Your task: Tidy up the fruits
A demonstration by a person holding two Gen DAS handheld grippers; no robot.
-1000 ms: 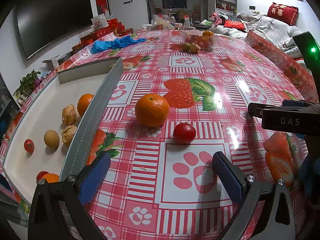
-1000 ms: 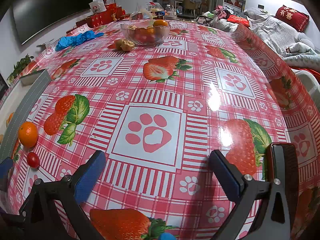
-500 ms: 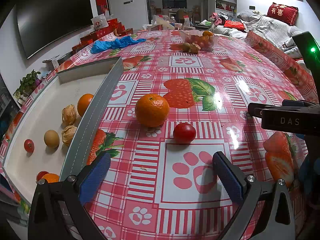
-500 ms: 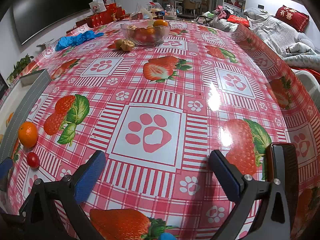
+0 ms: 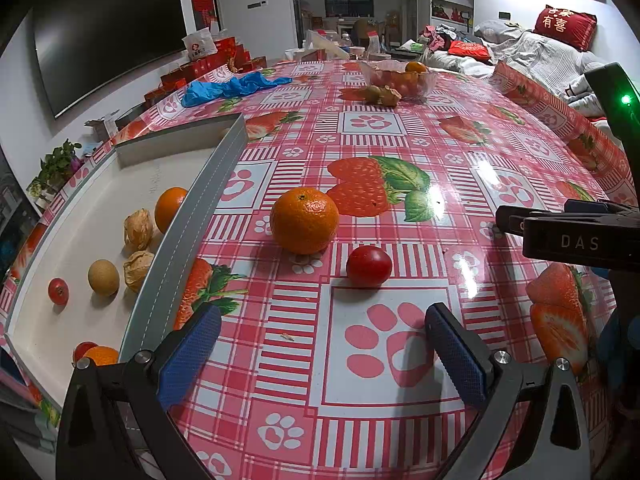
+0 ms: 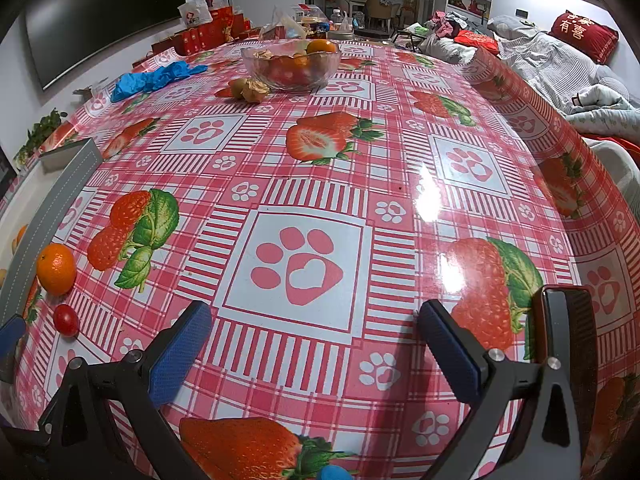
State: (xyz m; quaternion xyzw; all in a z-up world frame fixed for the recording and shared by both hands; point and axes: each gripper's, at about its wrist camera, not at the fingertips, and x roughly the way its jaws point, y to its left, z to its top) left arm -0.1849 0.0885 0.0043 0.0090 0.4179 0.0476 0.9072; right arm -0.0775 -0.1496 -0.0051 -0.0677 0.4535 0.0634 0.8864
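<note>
**Left wrist and right wrist views: both grippers empty over the strawberry tablecloth**

Left wrist view, from the left edge: a white tray [image 5: 120, 184] with a grey rim holds an orange [image 5: 170, 209], two papery husked fruits [image 5: 138, 229], a small tan round fruit [image 5: 103, 277] and a small red tomato [image 5: 58, 291]; one more tomato and an orange peek out at its near end. Just right of the rim, a loose orange [image 5: 304, 220] sits on the tablecloth [image 5: 500, 152], with a cherry tomato [image 5: 369, 266] near it, apart from it. The left gripper [image 5: 320, 344] hovers short of both, jaws spread wide, holding nothing. At the right edge appears a black part marked DAS.

Right wrist view, same order: the tray rim, orange [image 6: 56, 268] and cherry tomato [image 6: 66, 320] sit at the far left. Blue gloves [image 6: 154, 79] lie far back, then two husked fruits beside a glass bowl [image 6: 291, 65] of mixed fruit. The right gripper [image 6: 316, 344] hangs over a paw-print square, jaws wide apart, gripping nothing.
</note>
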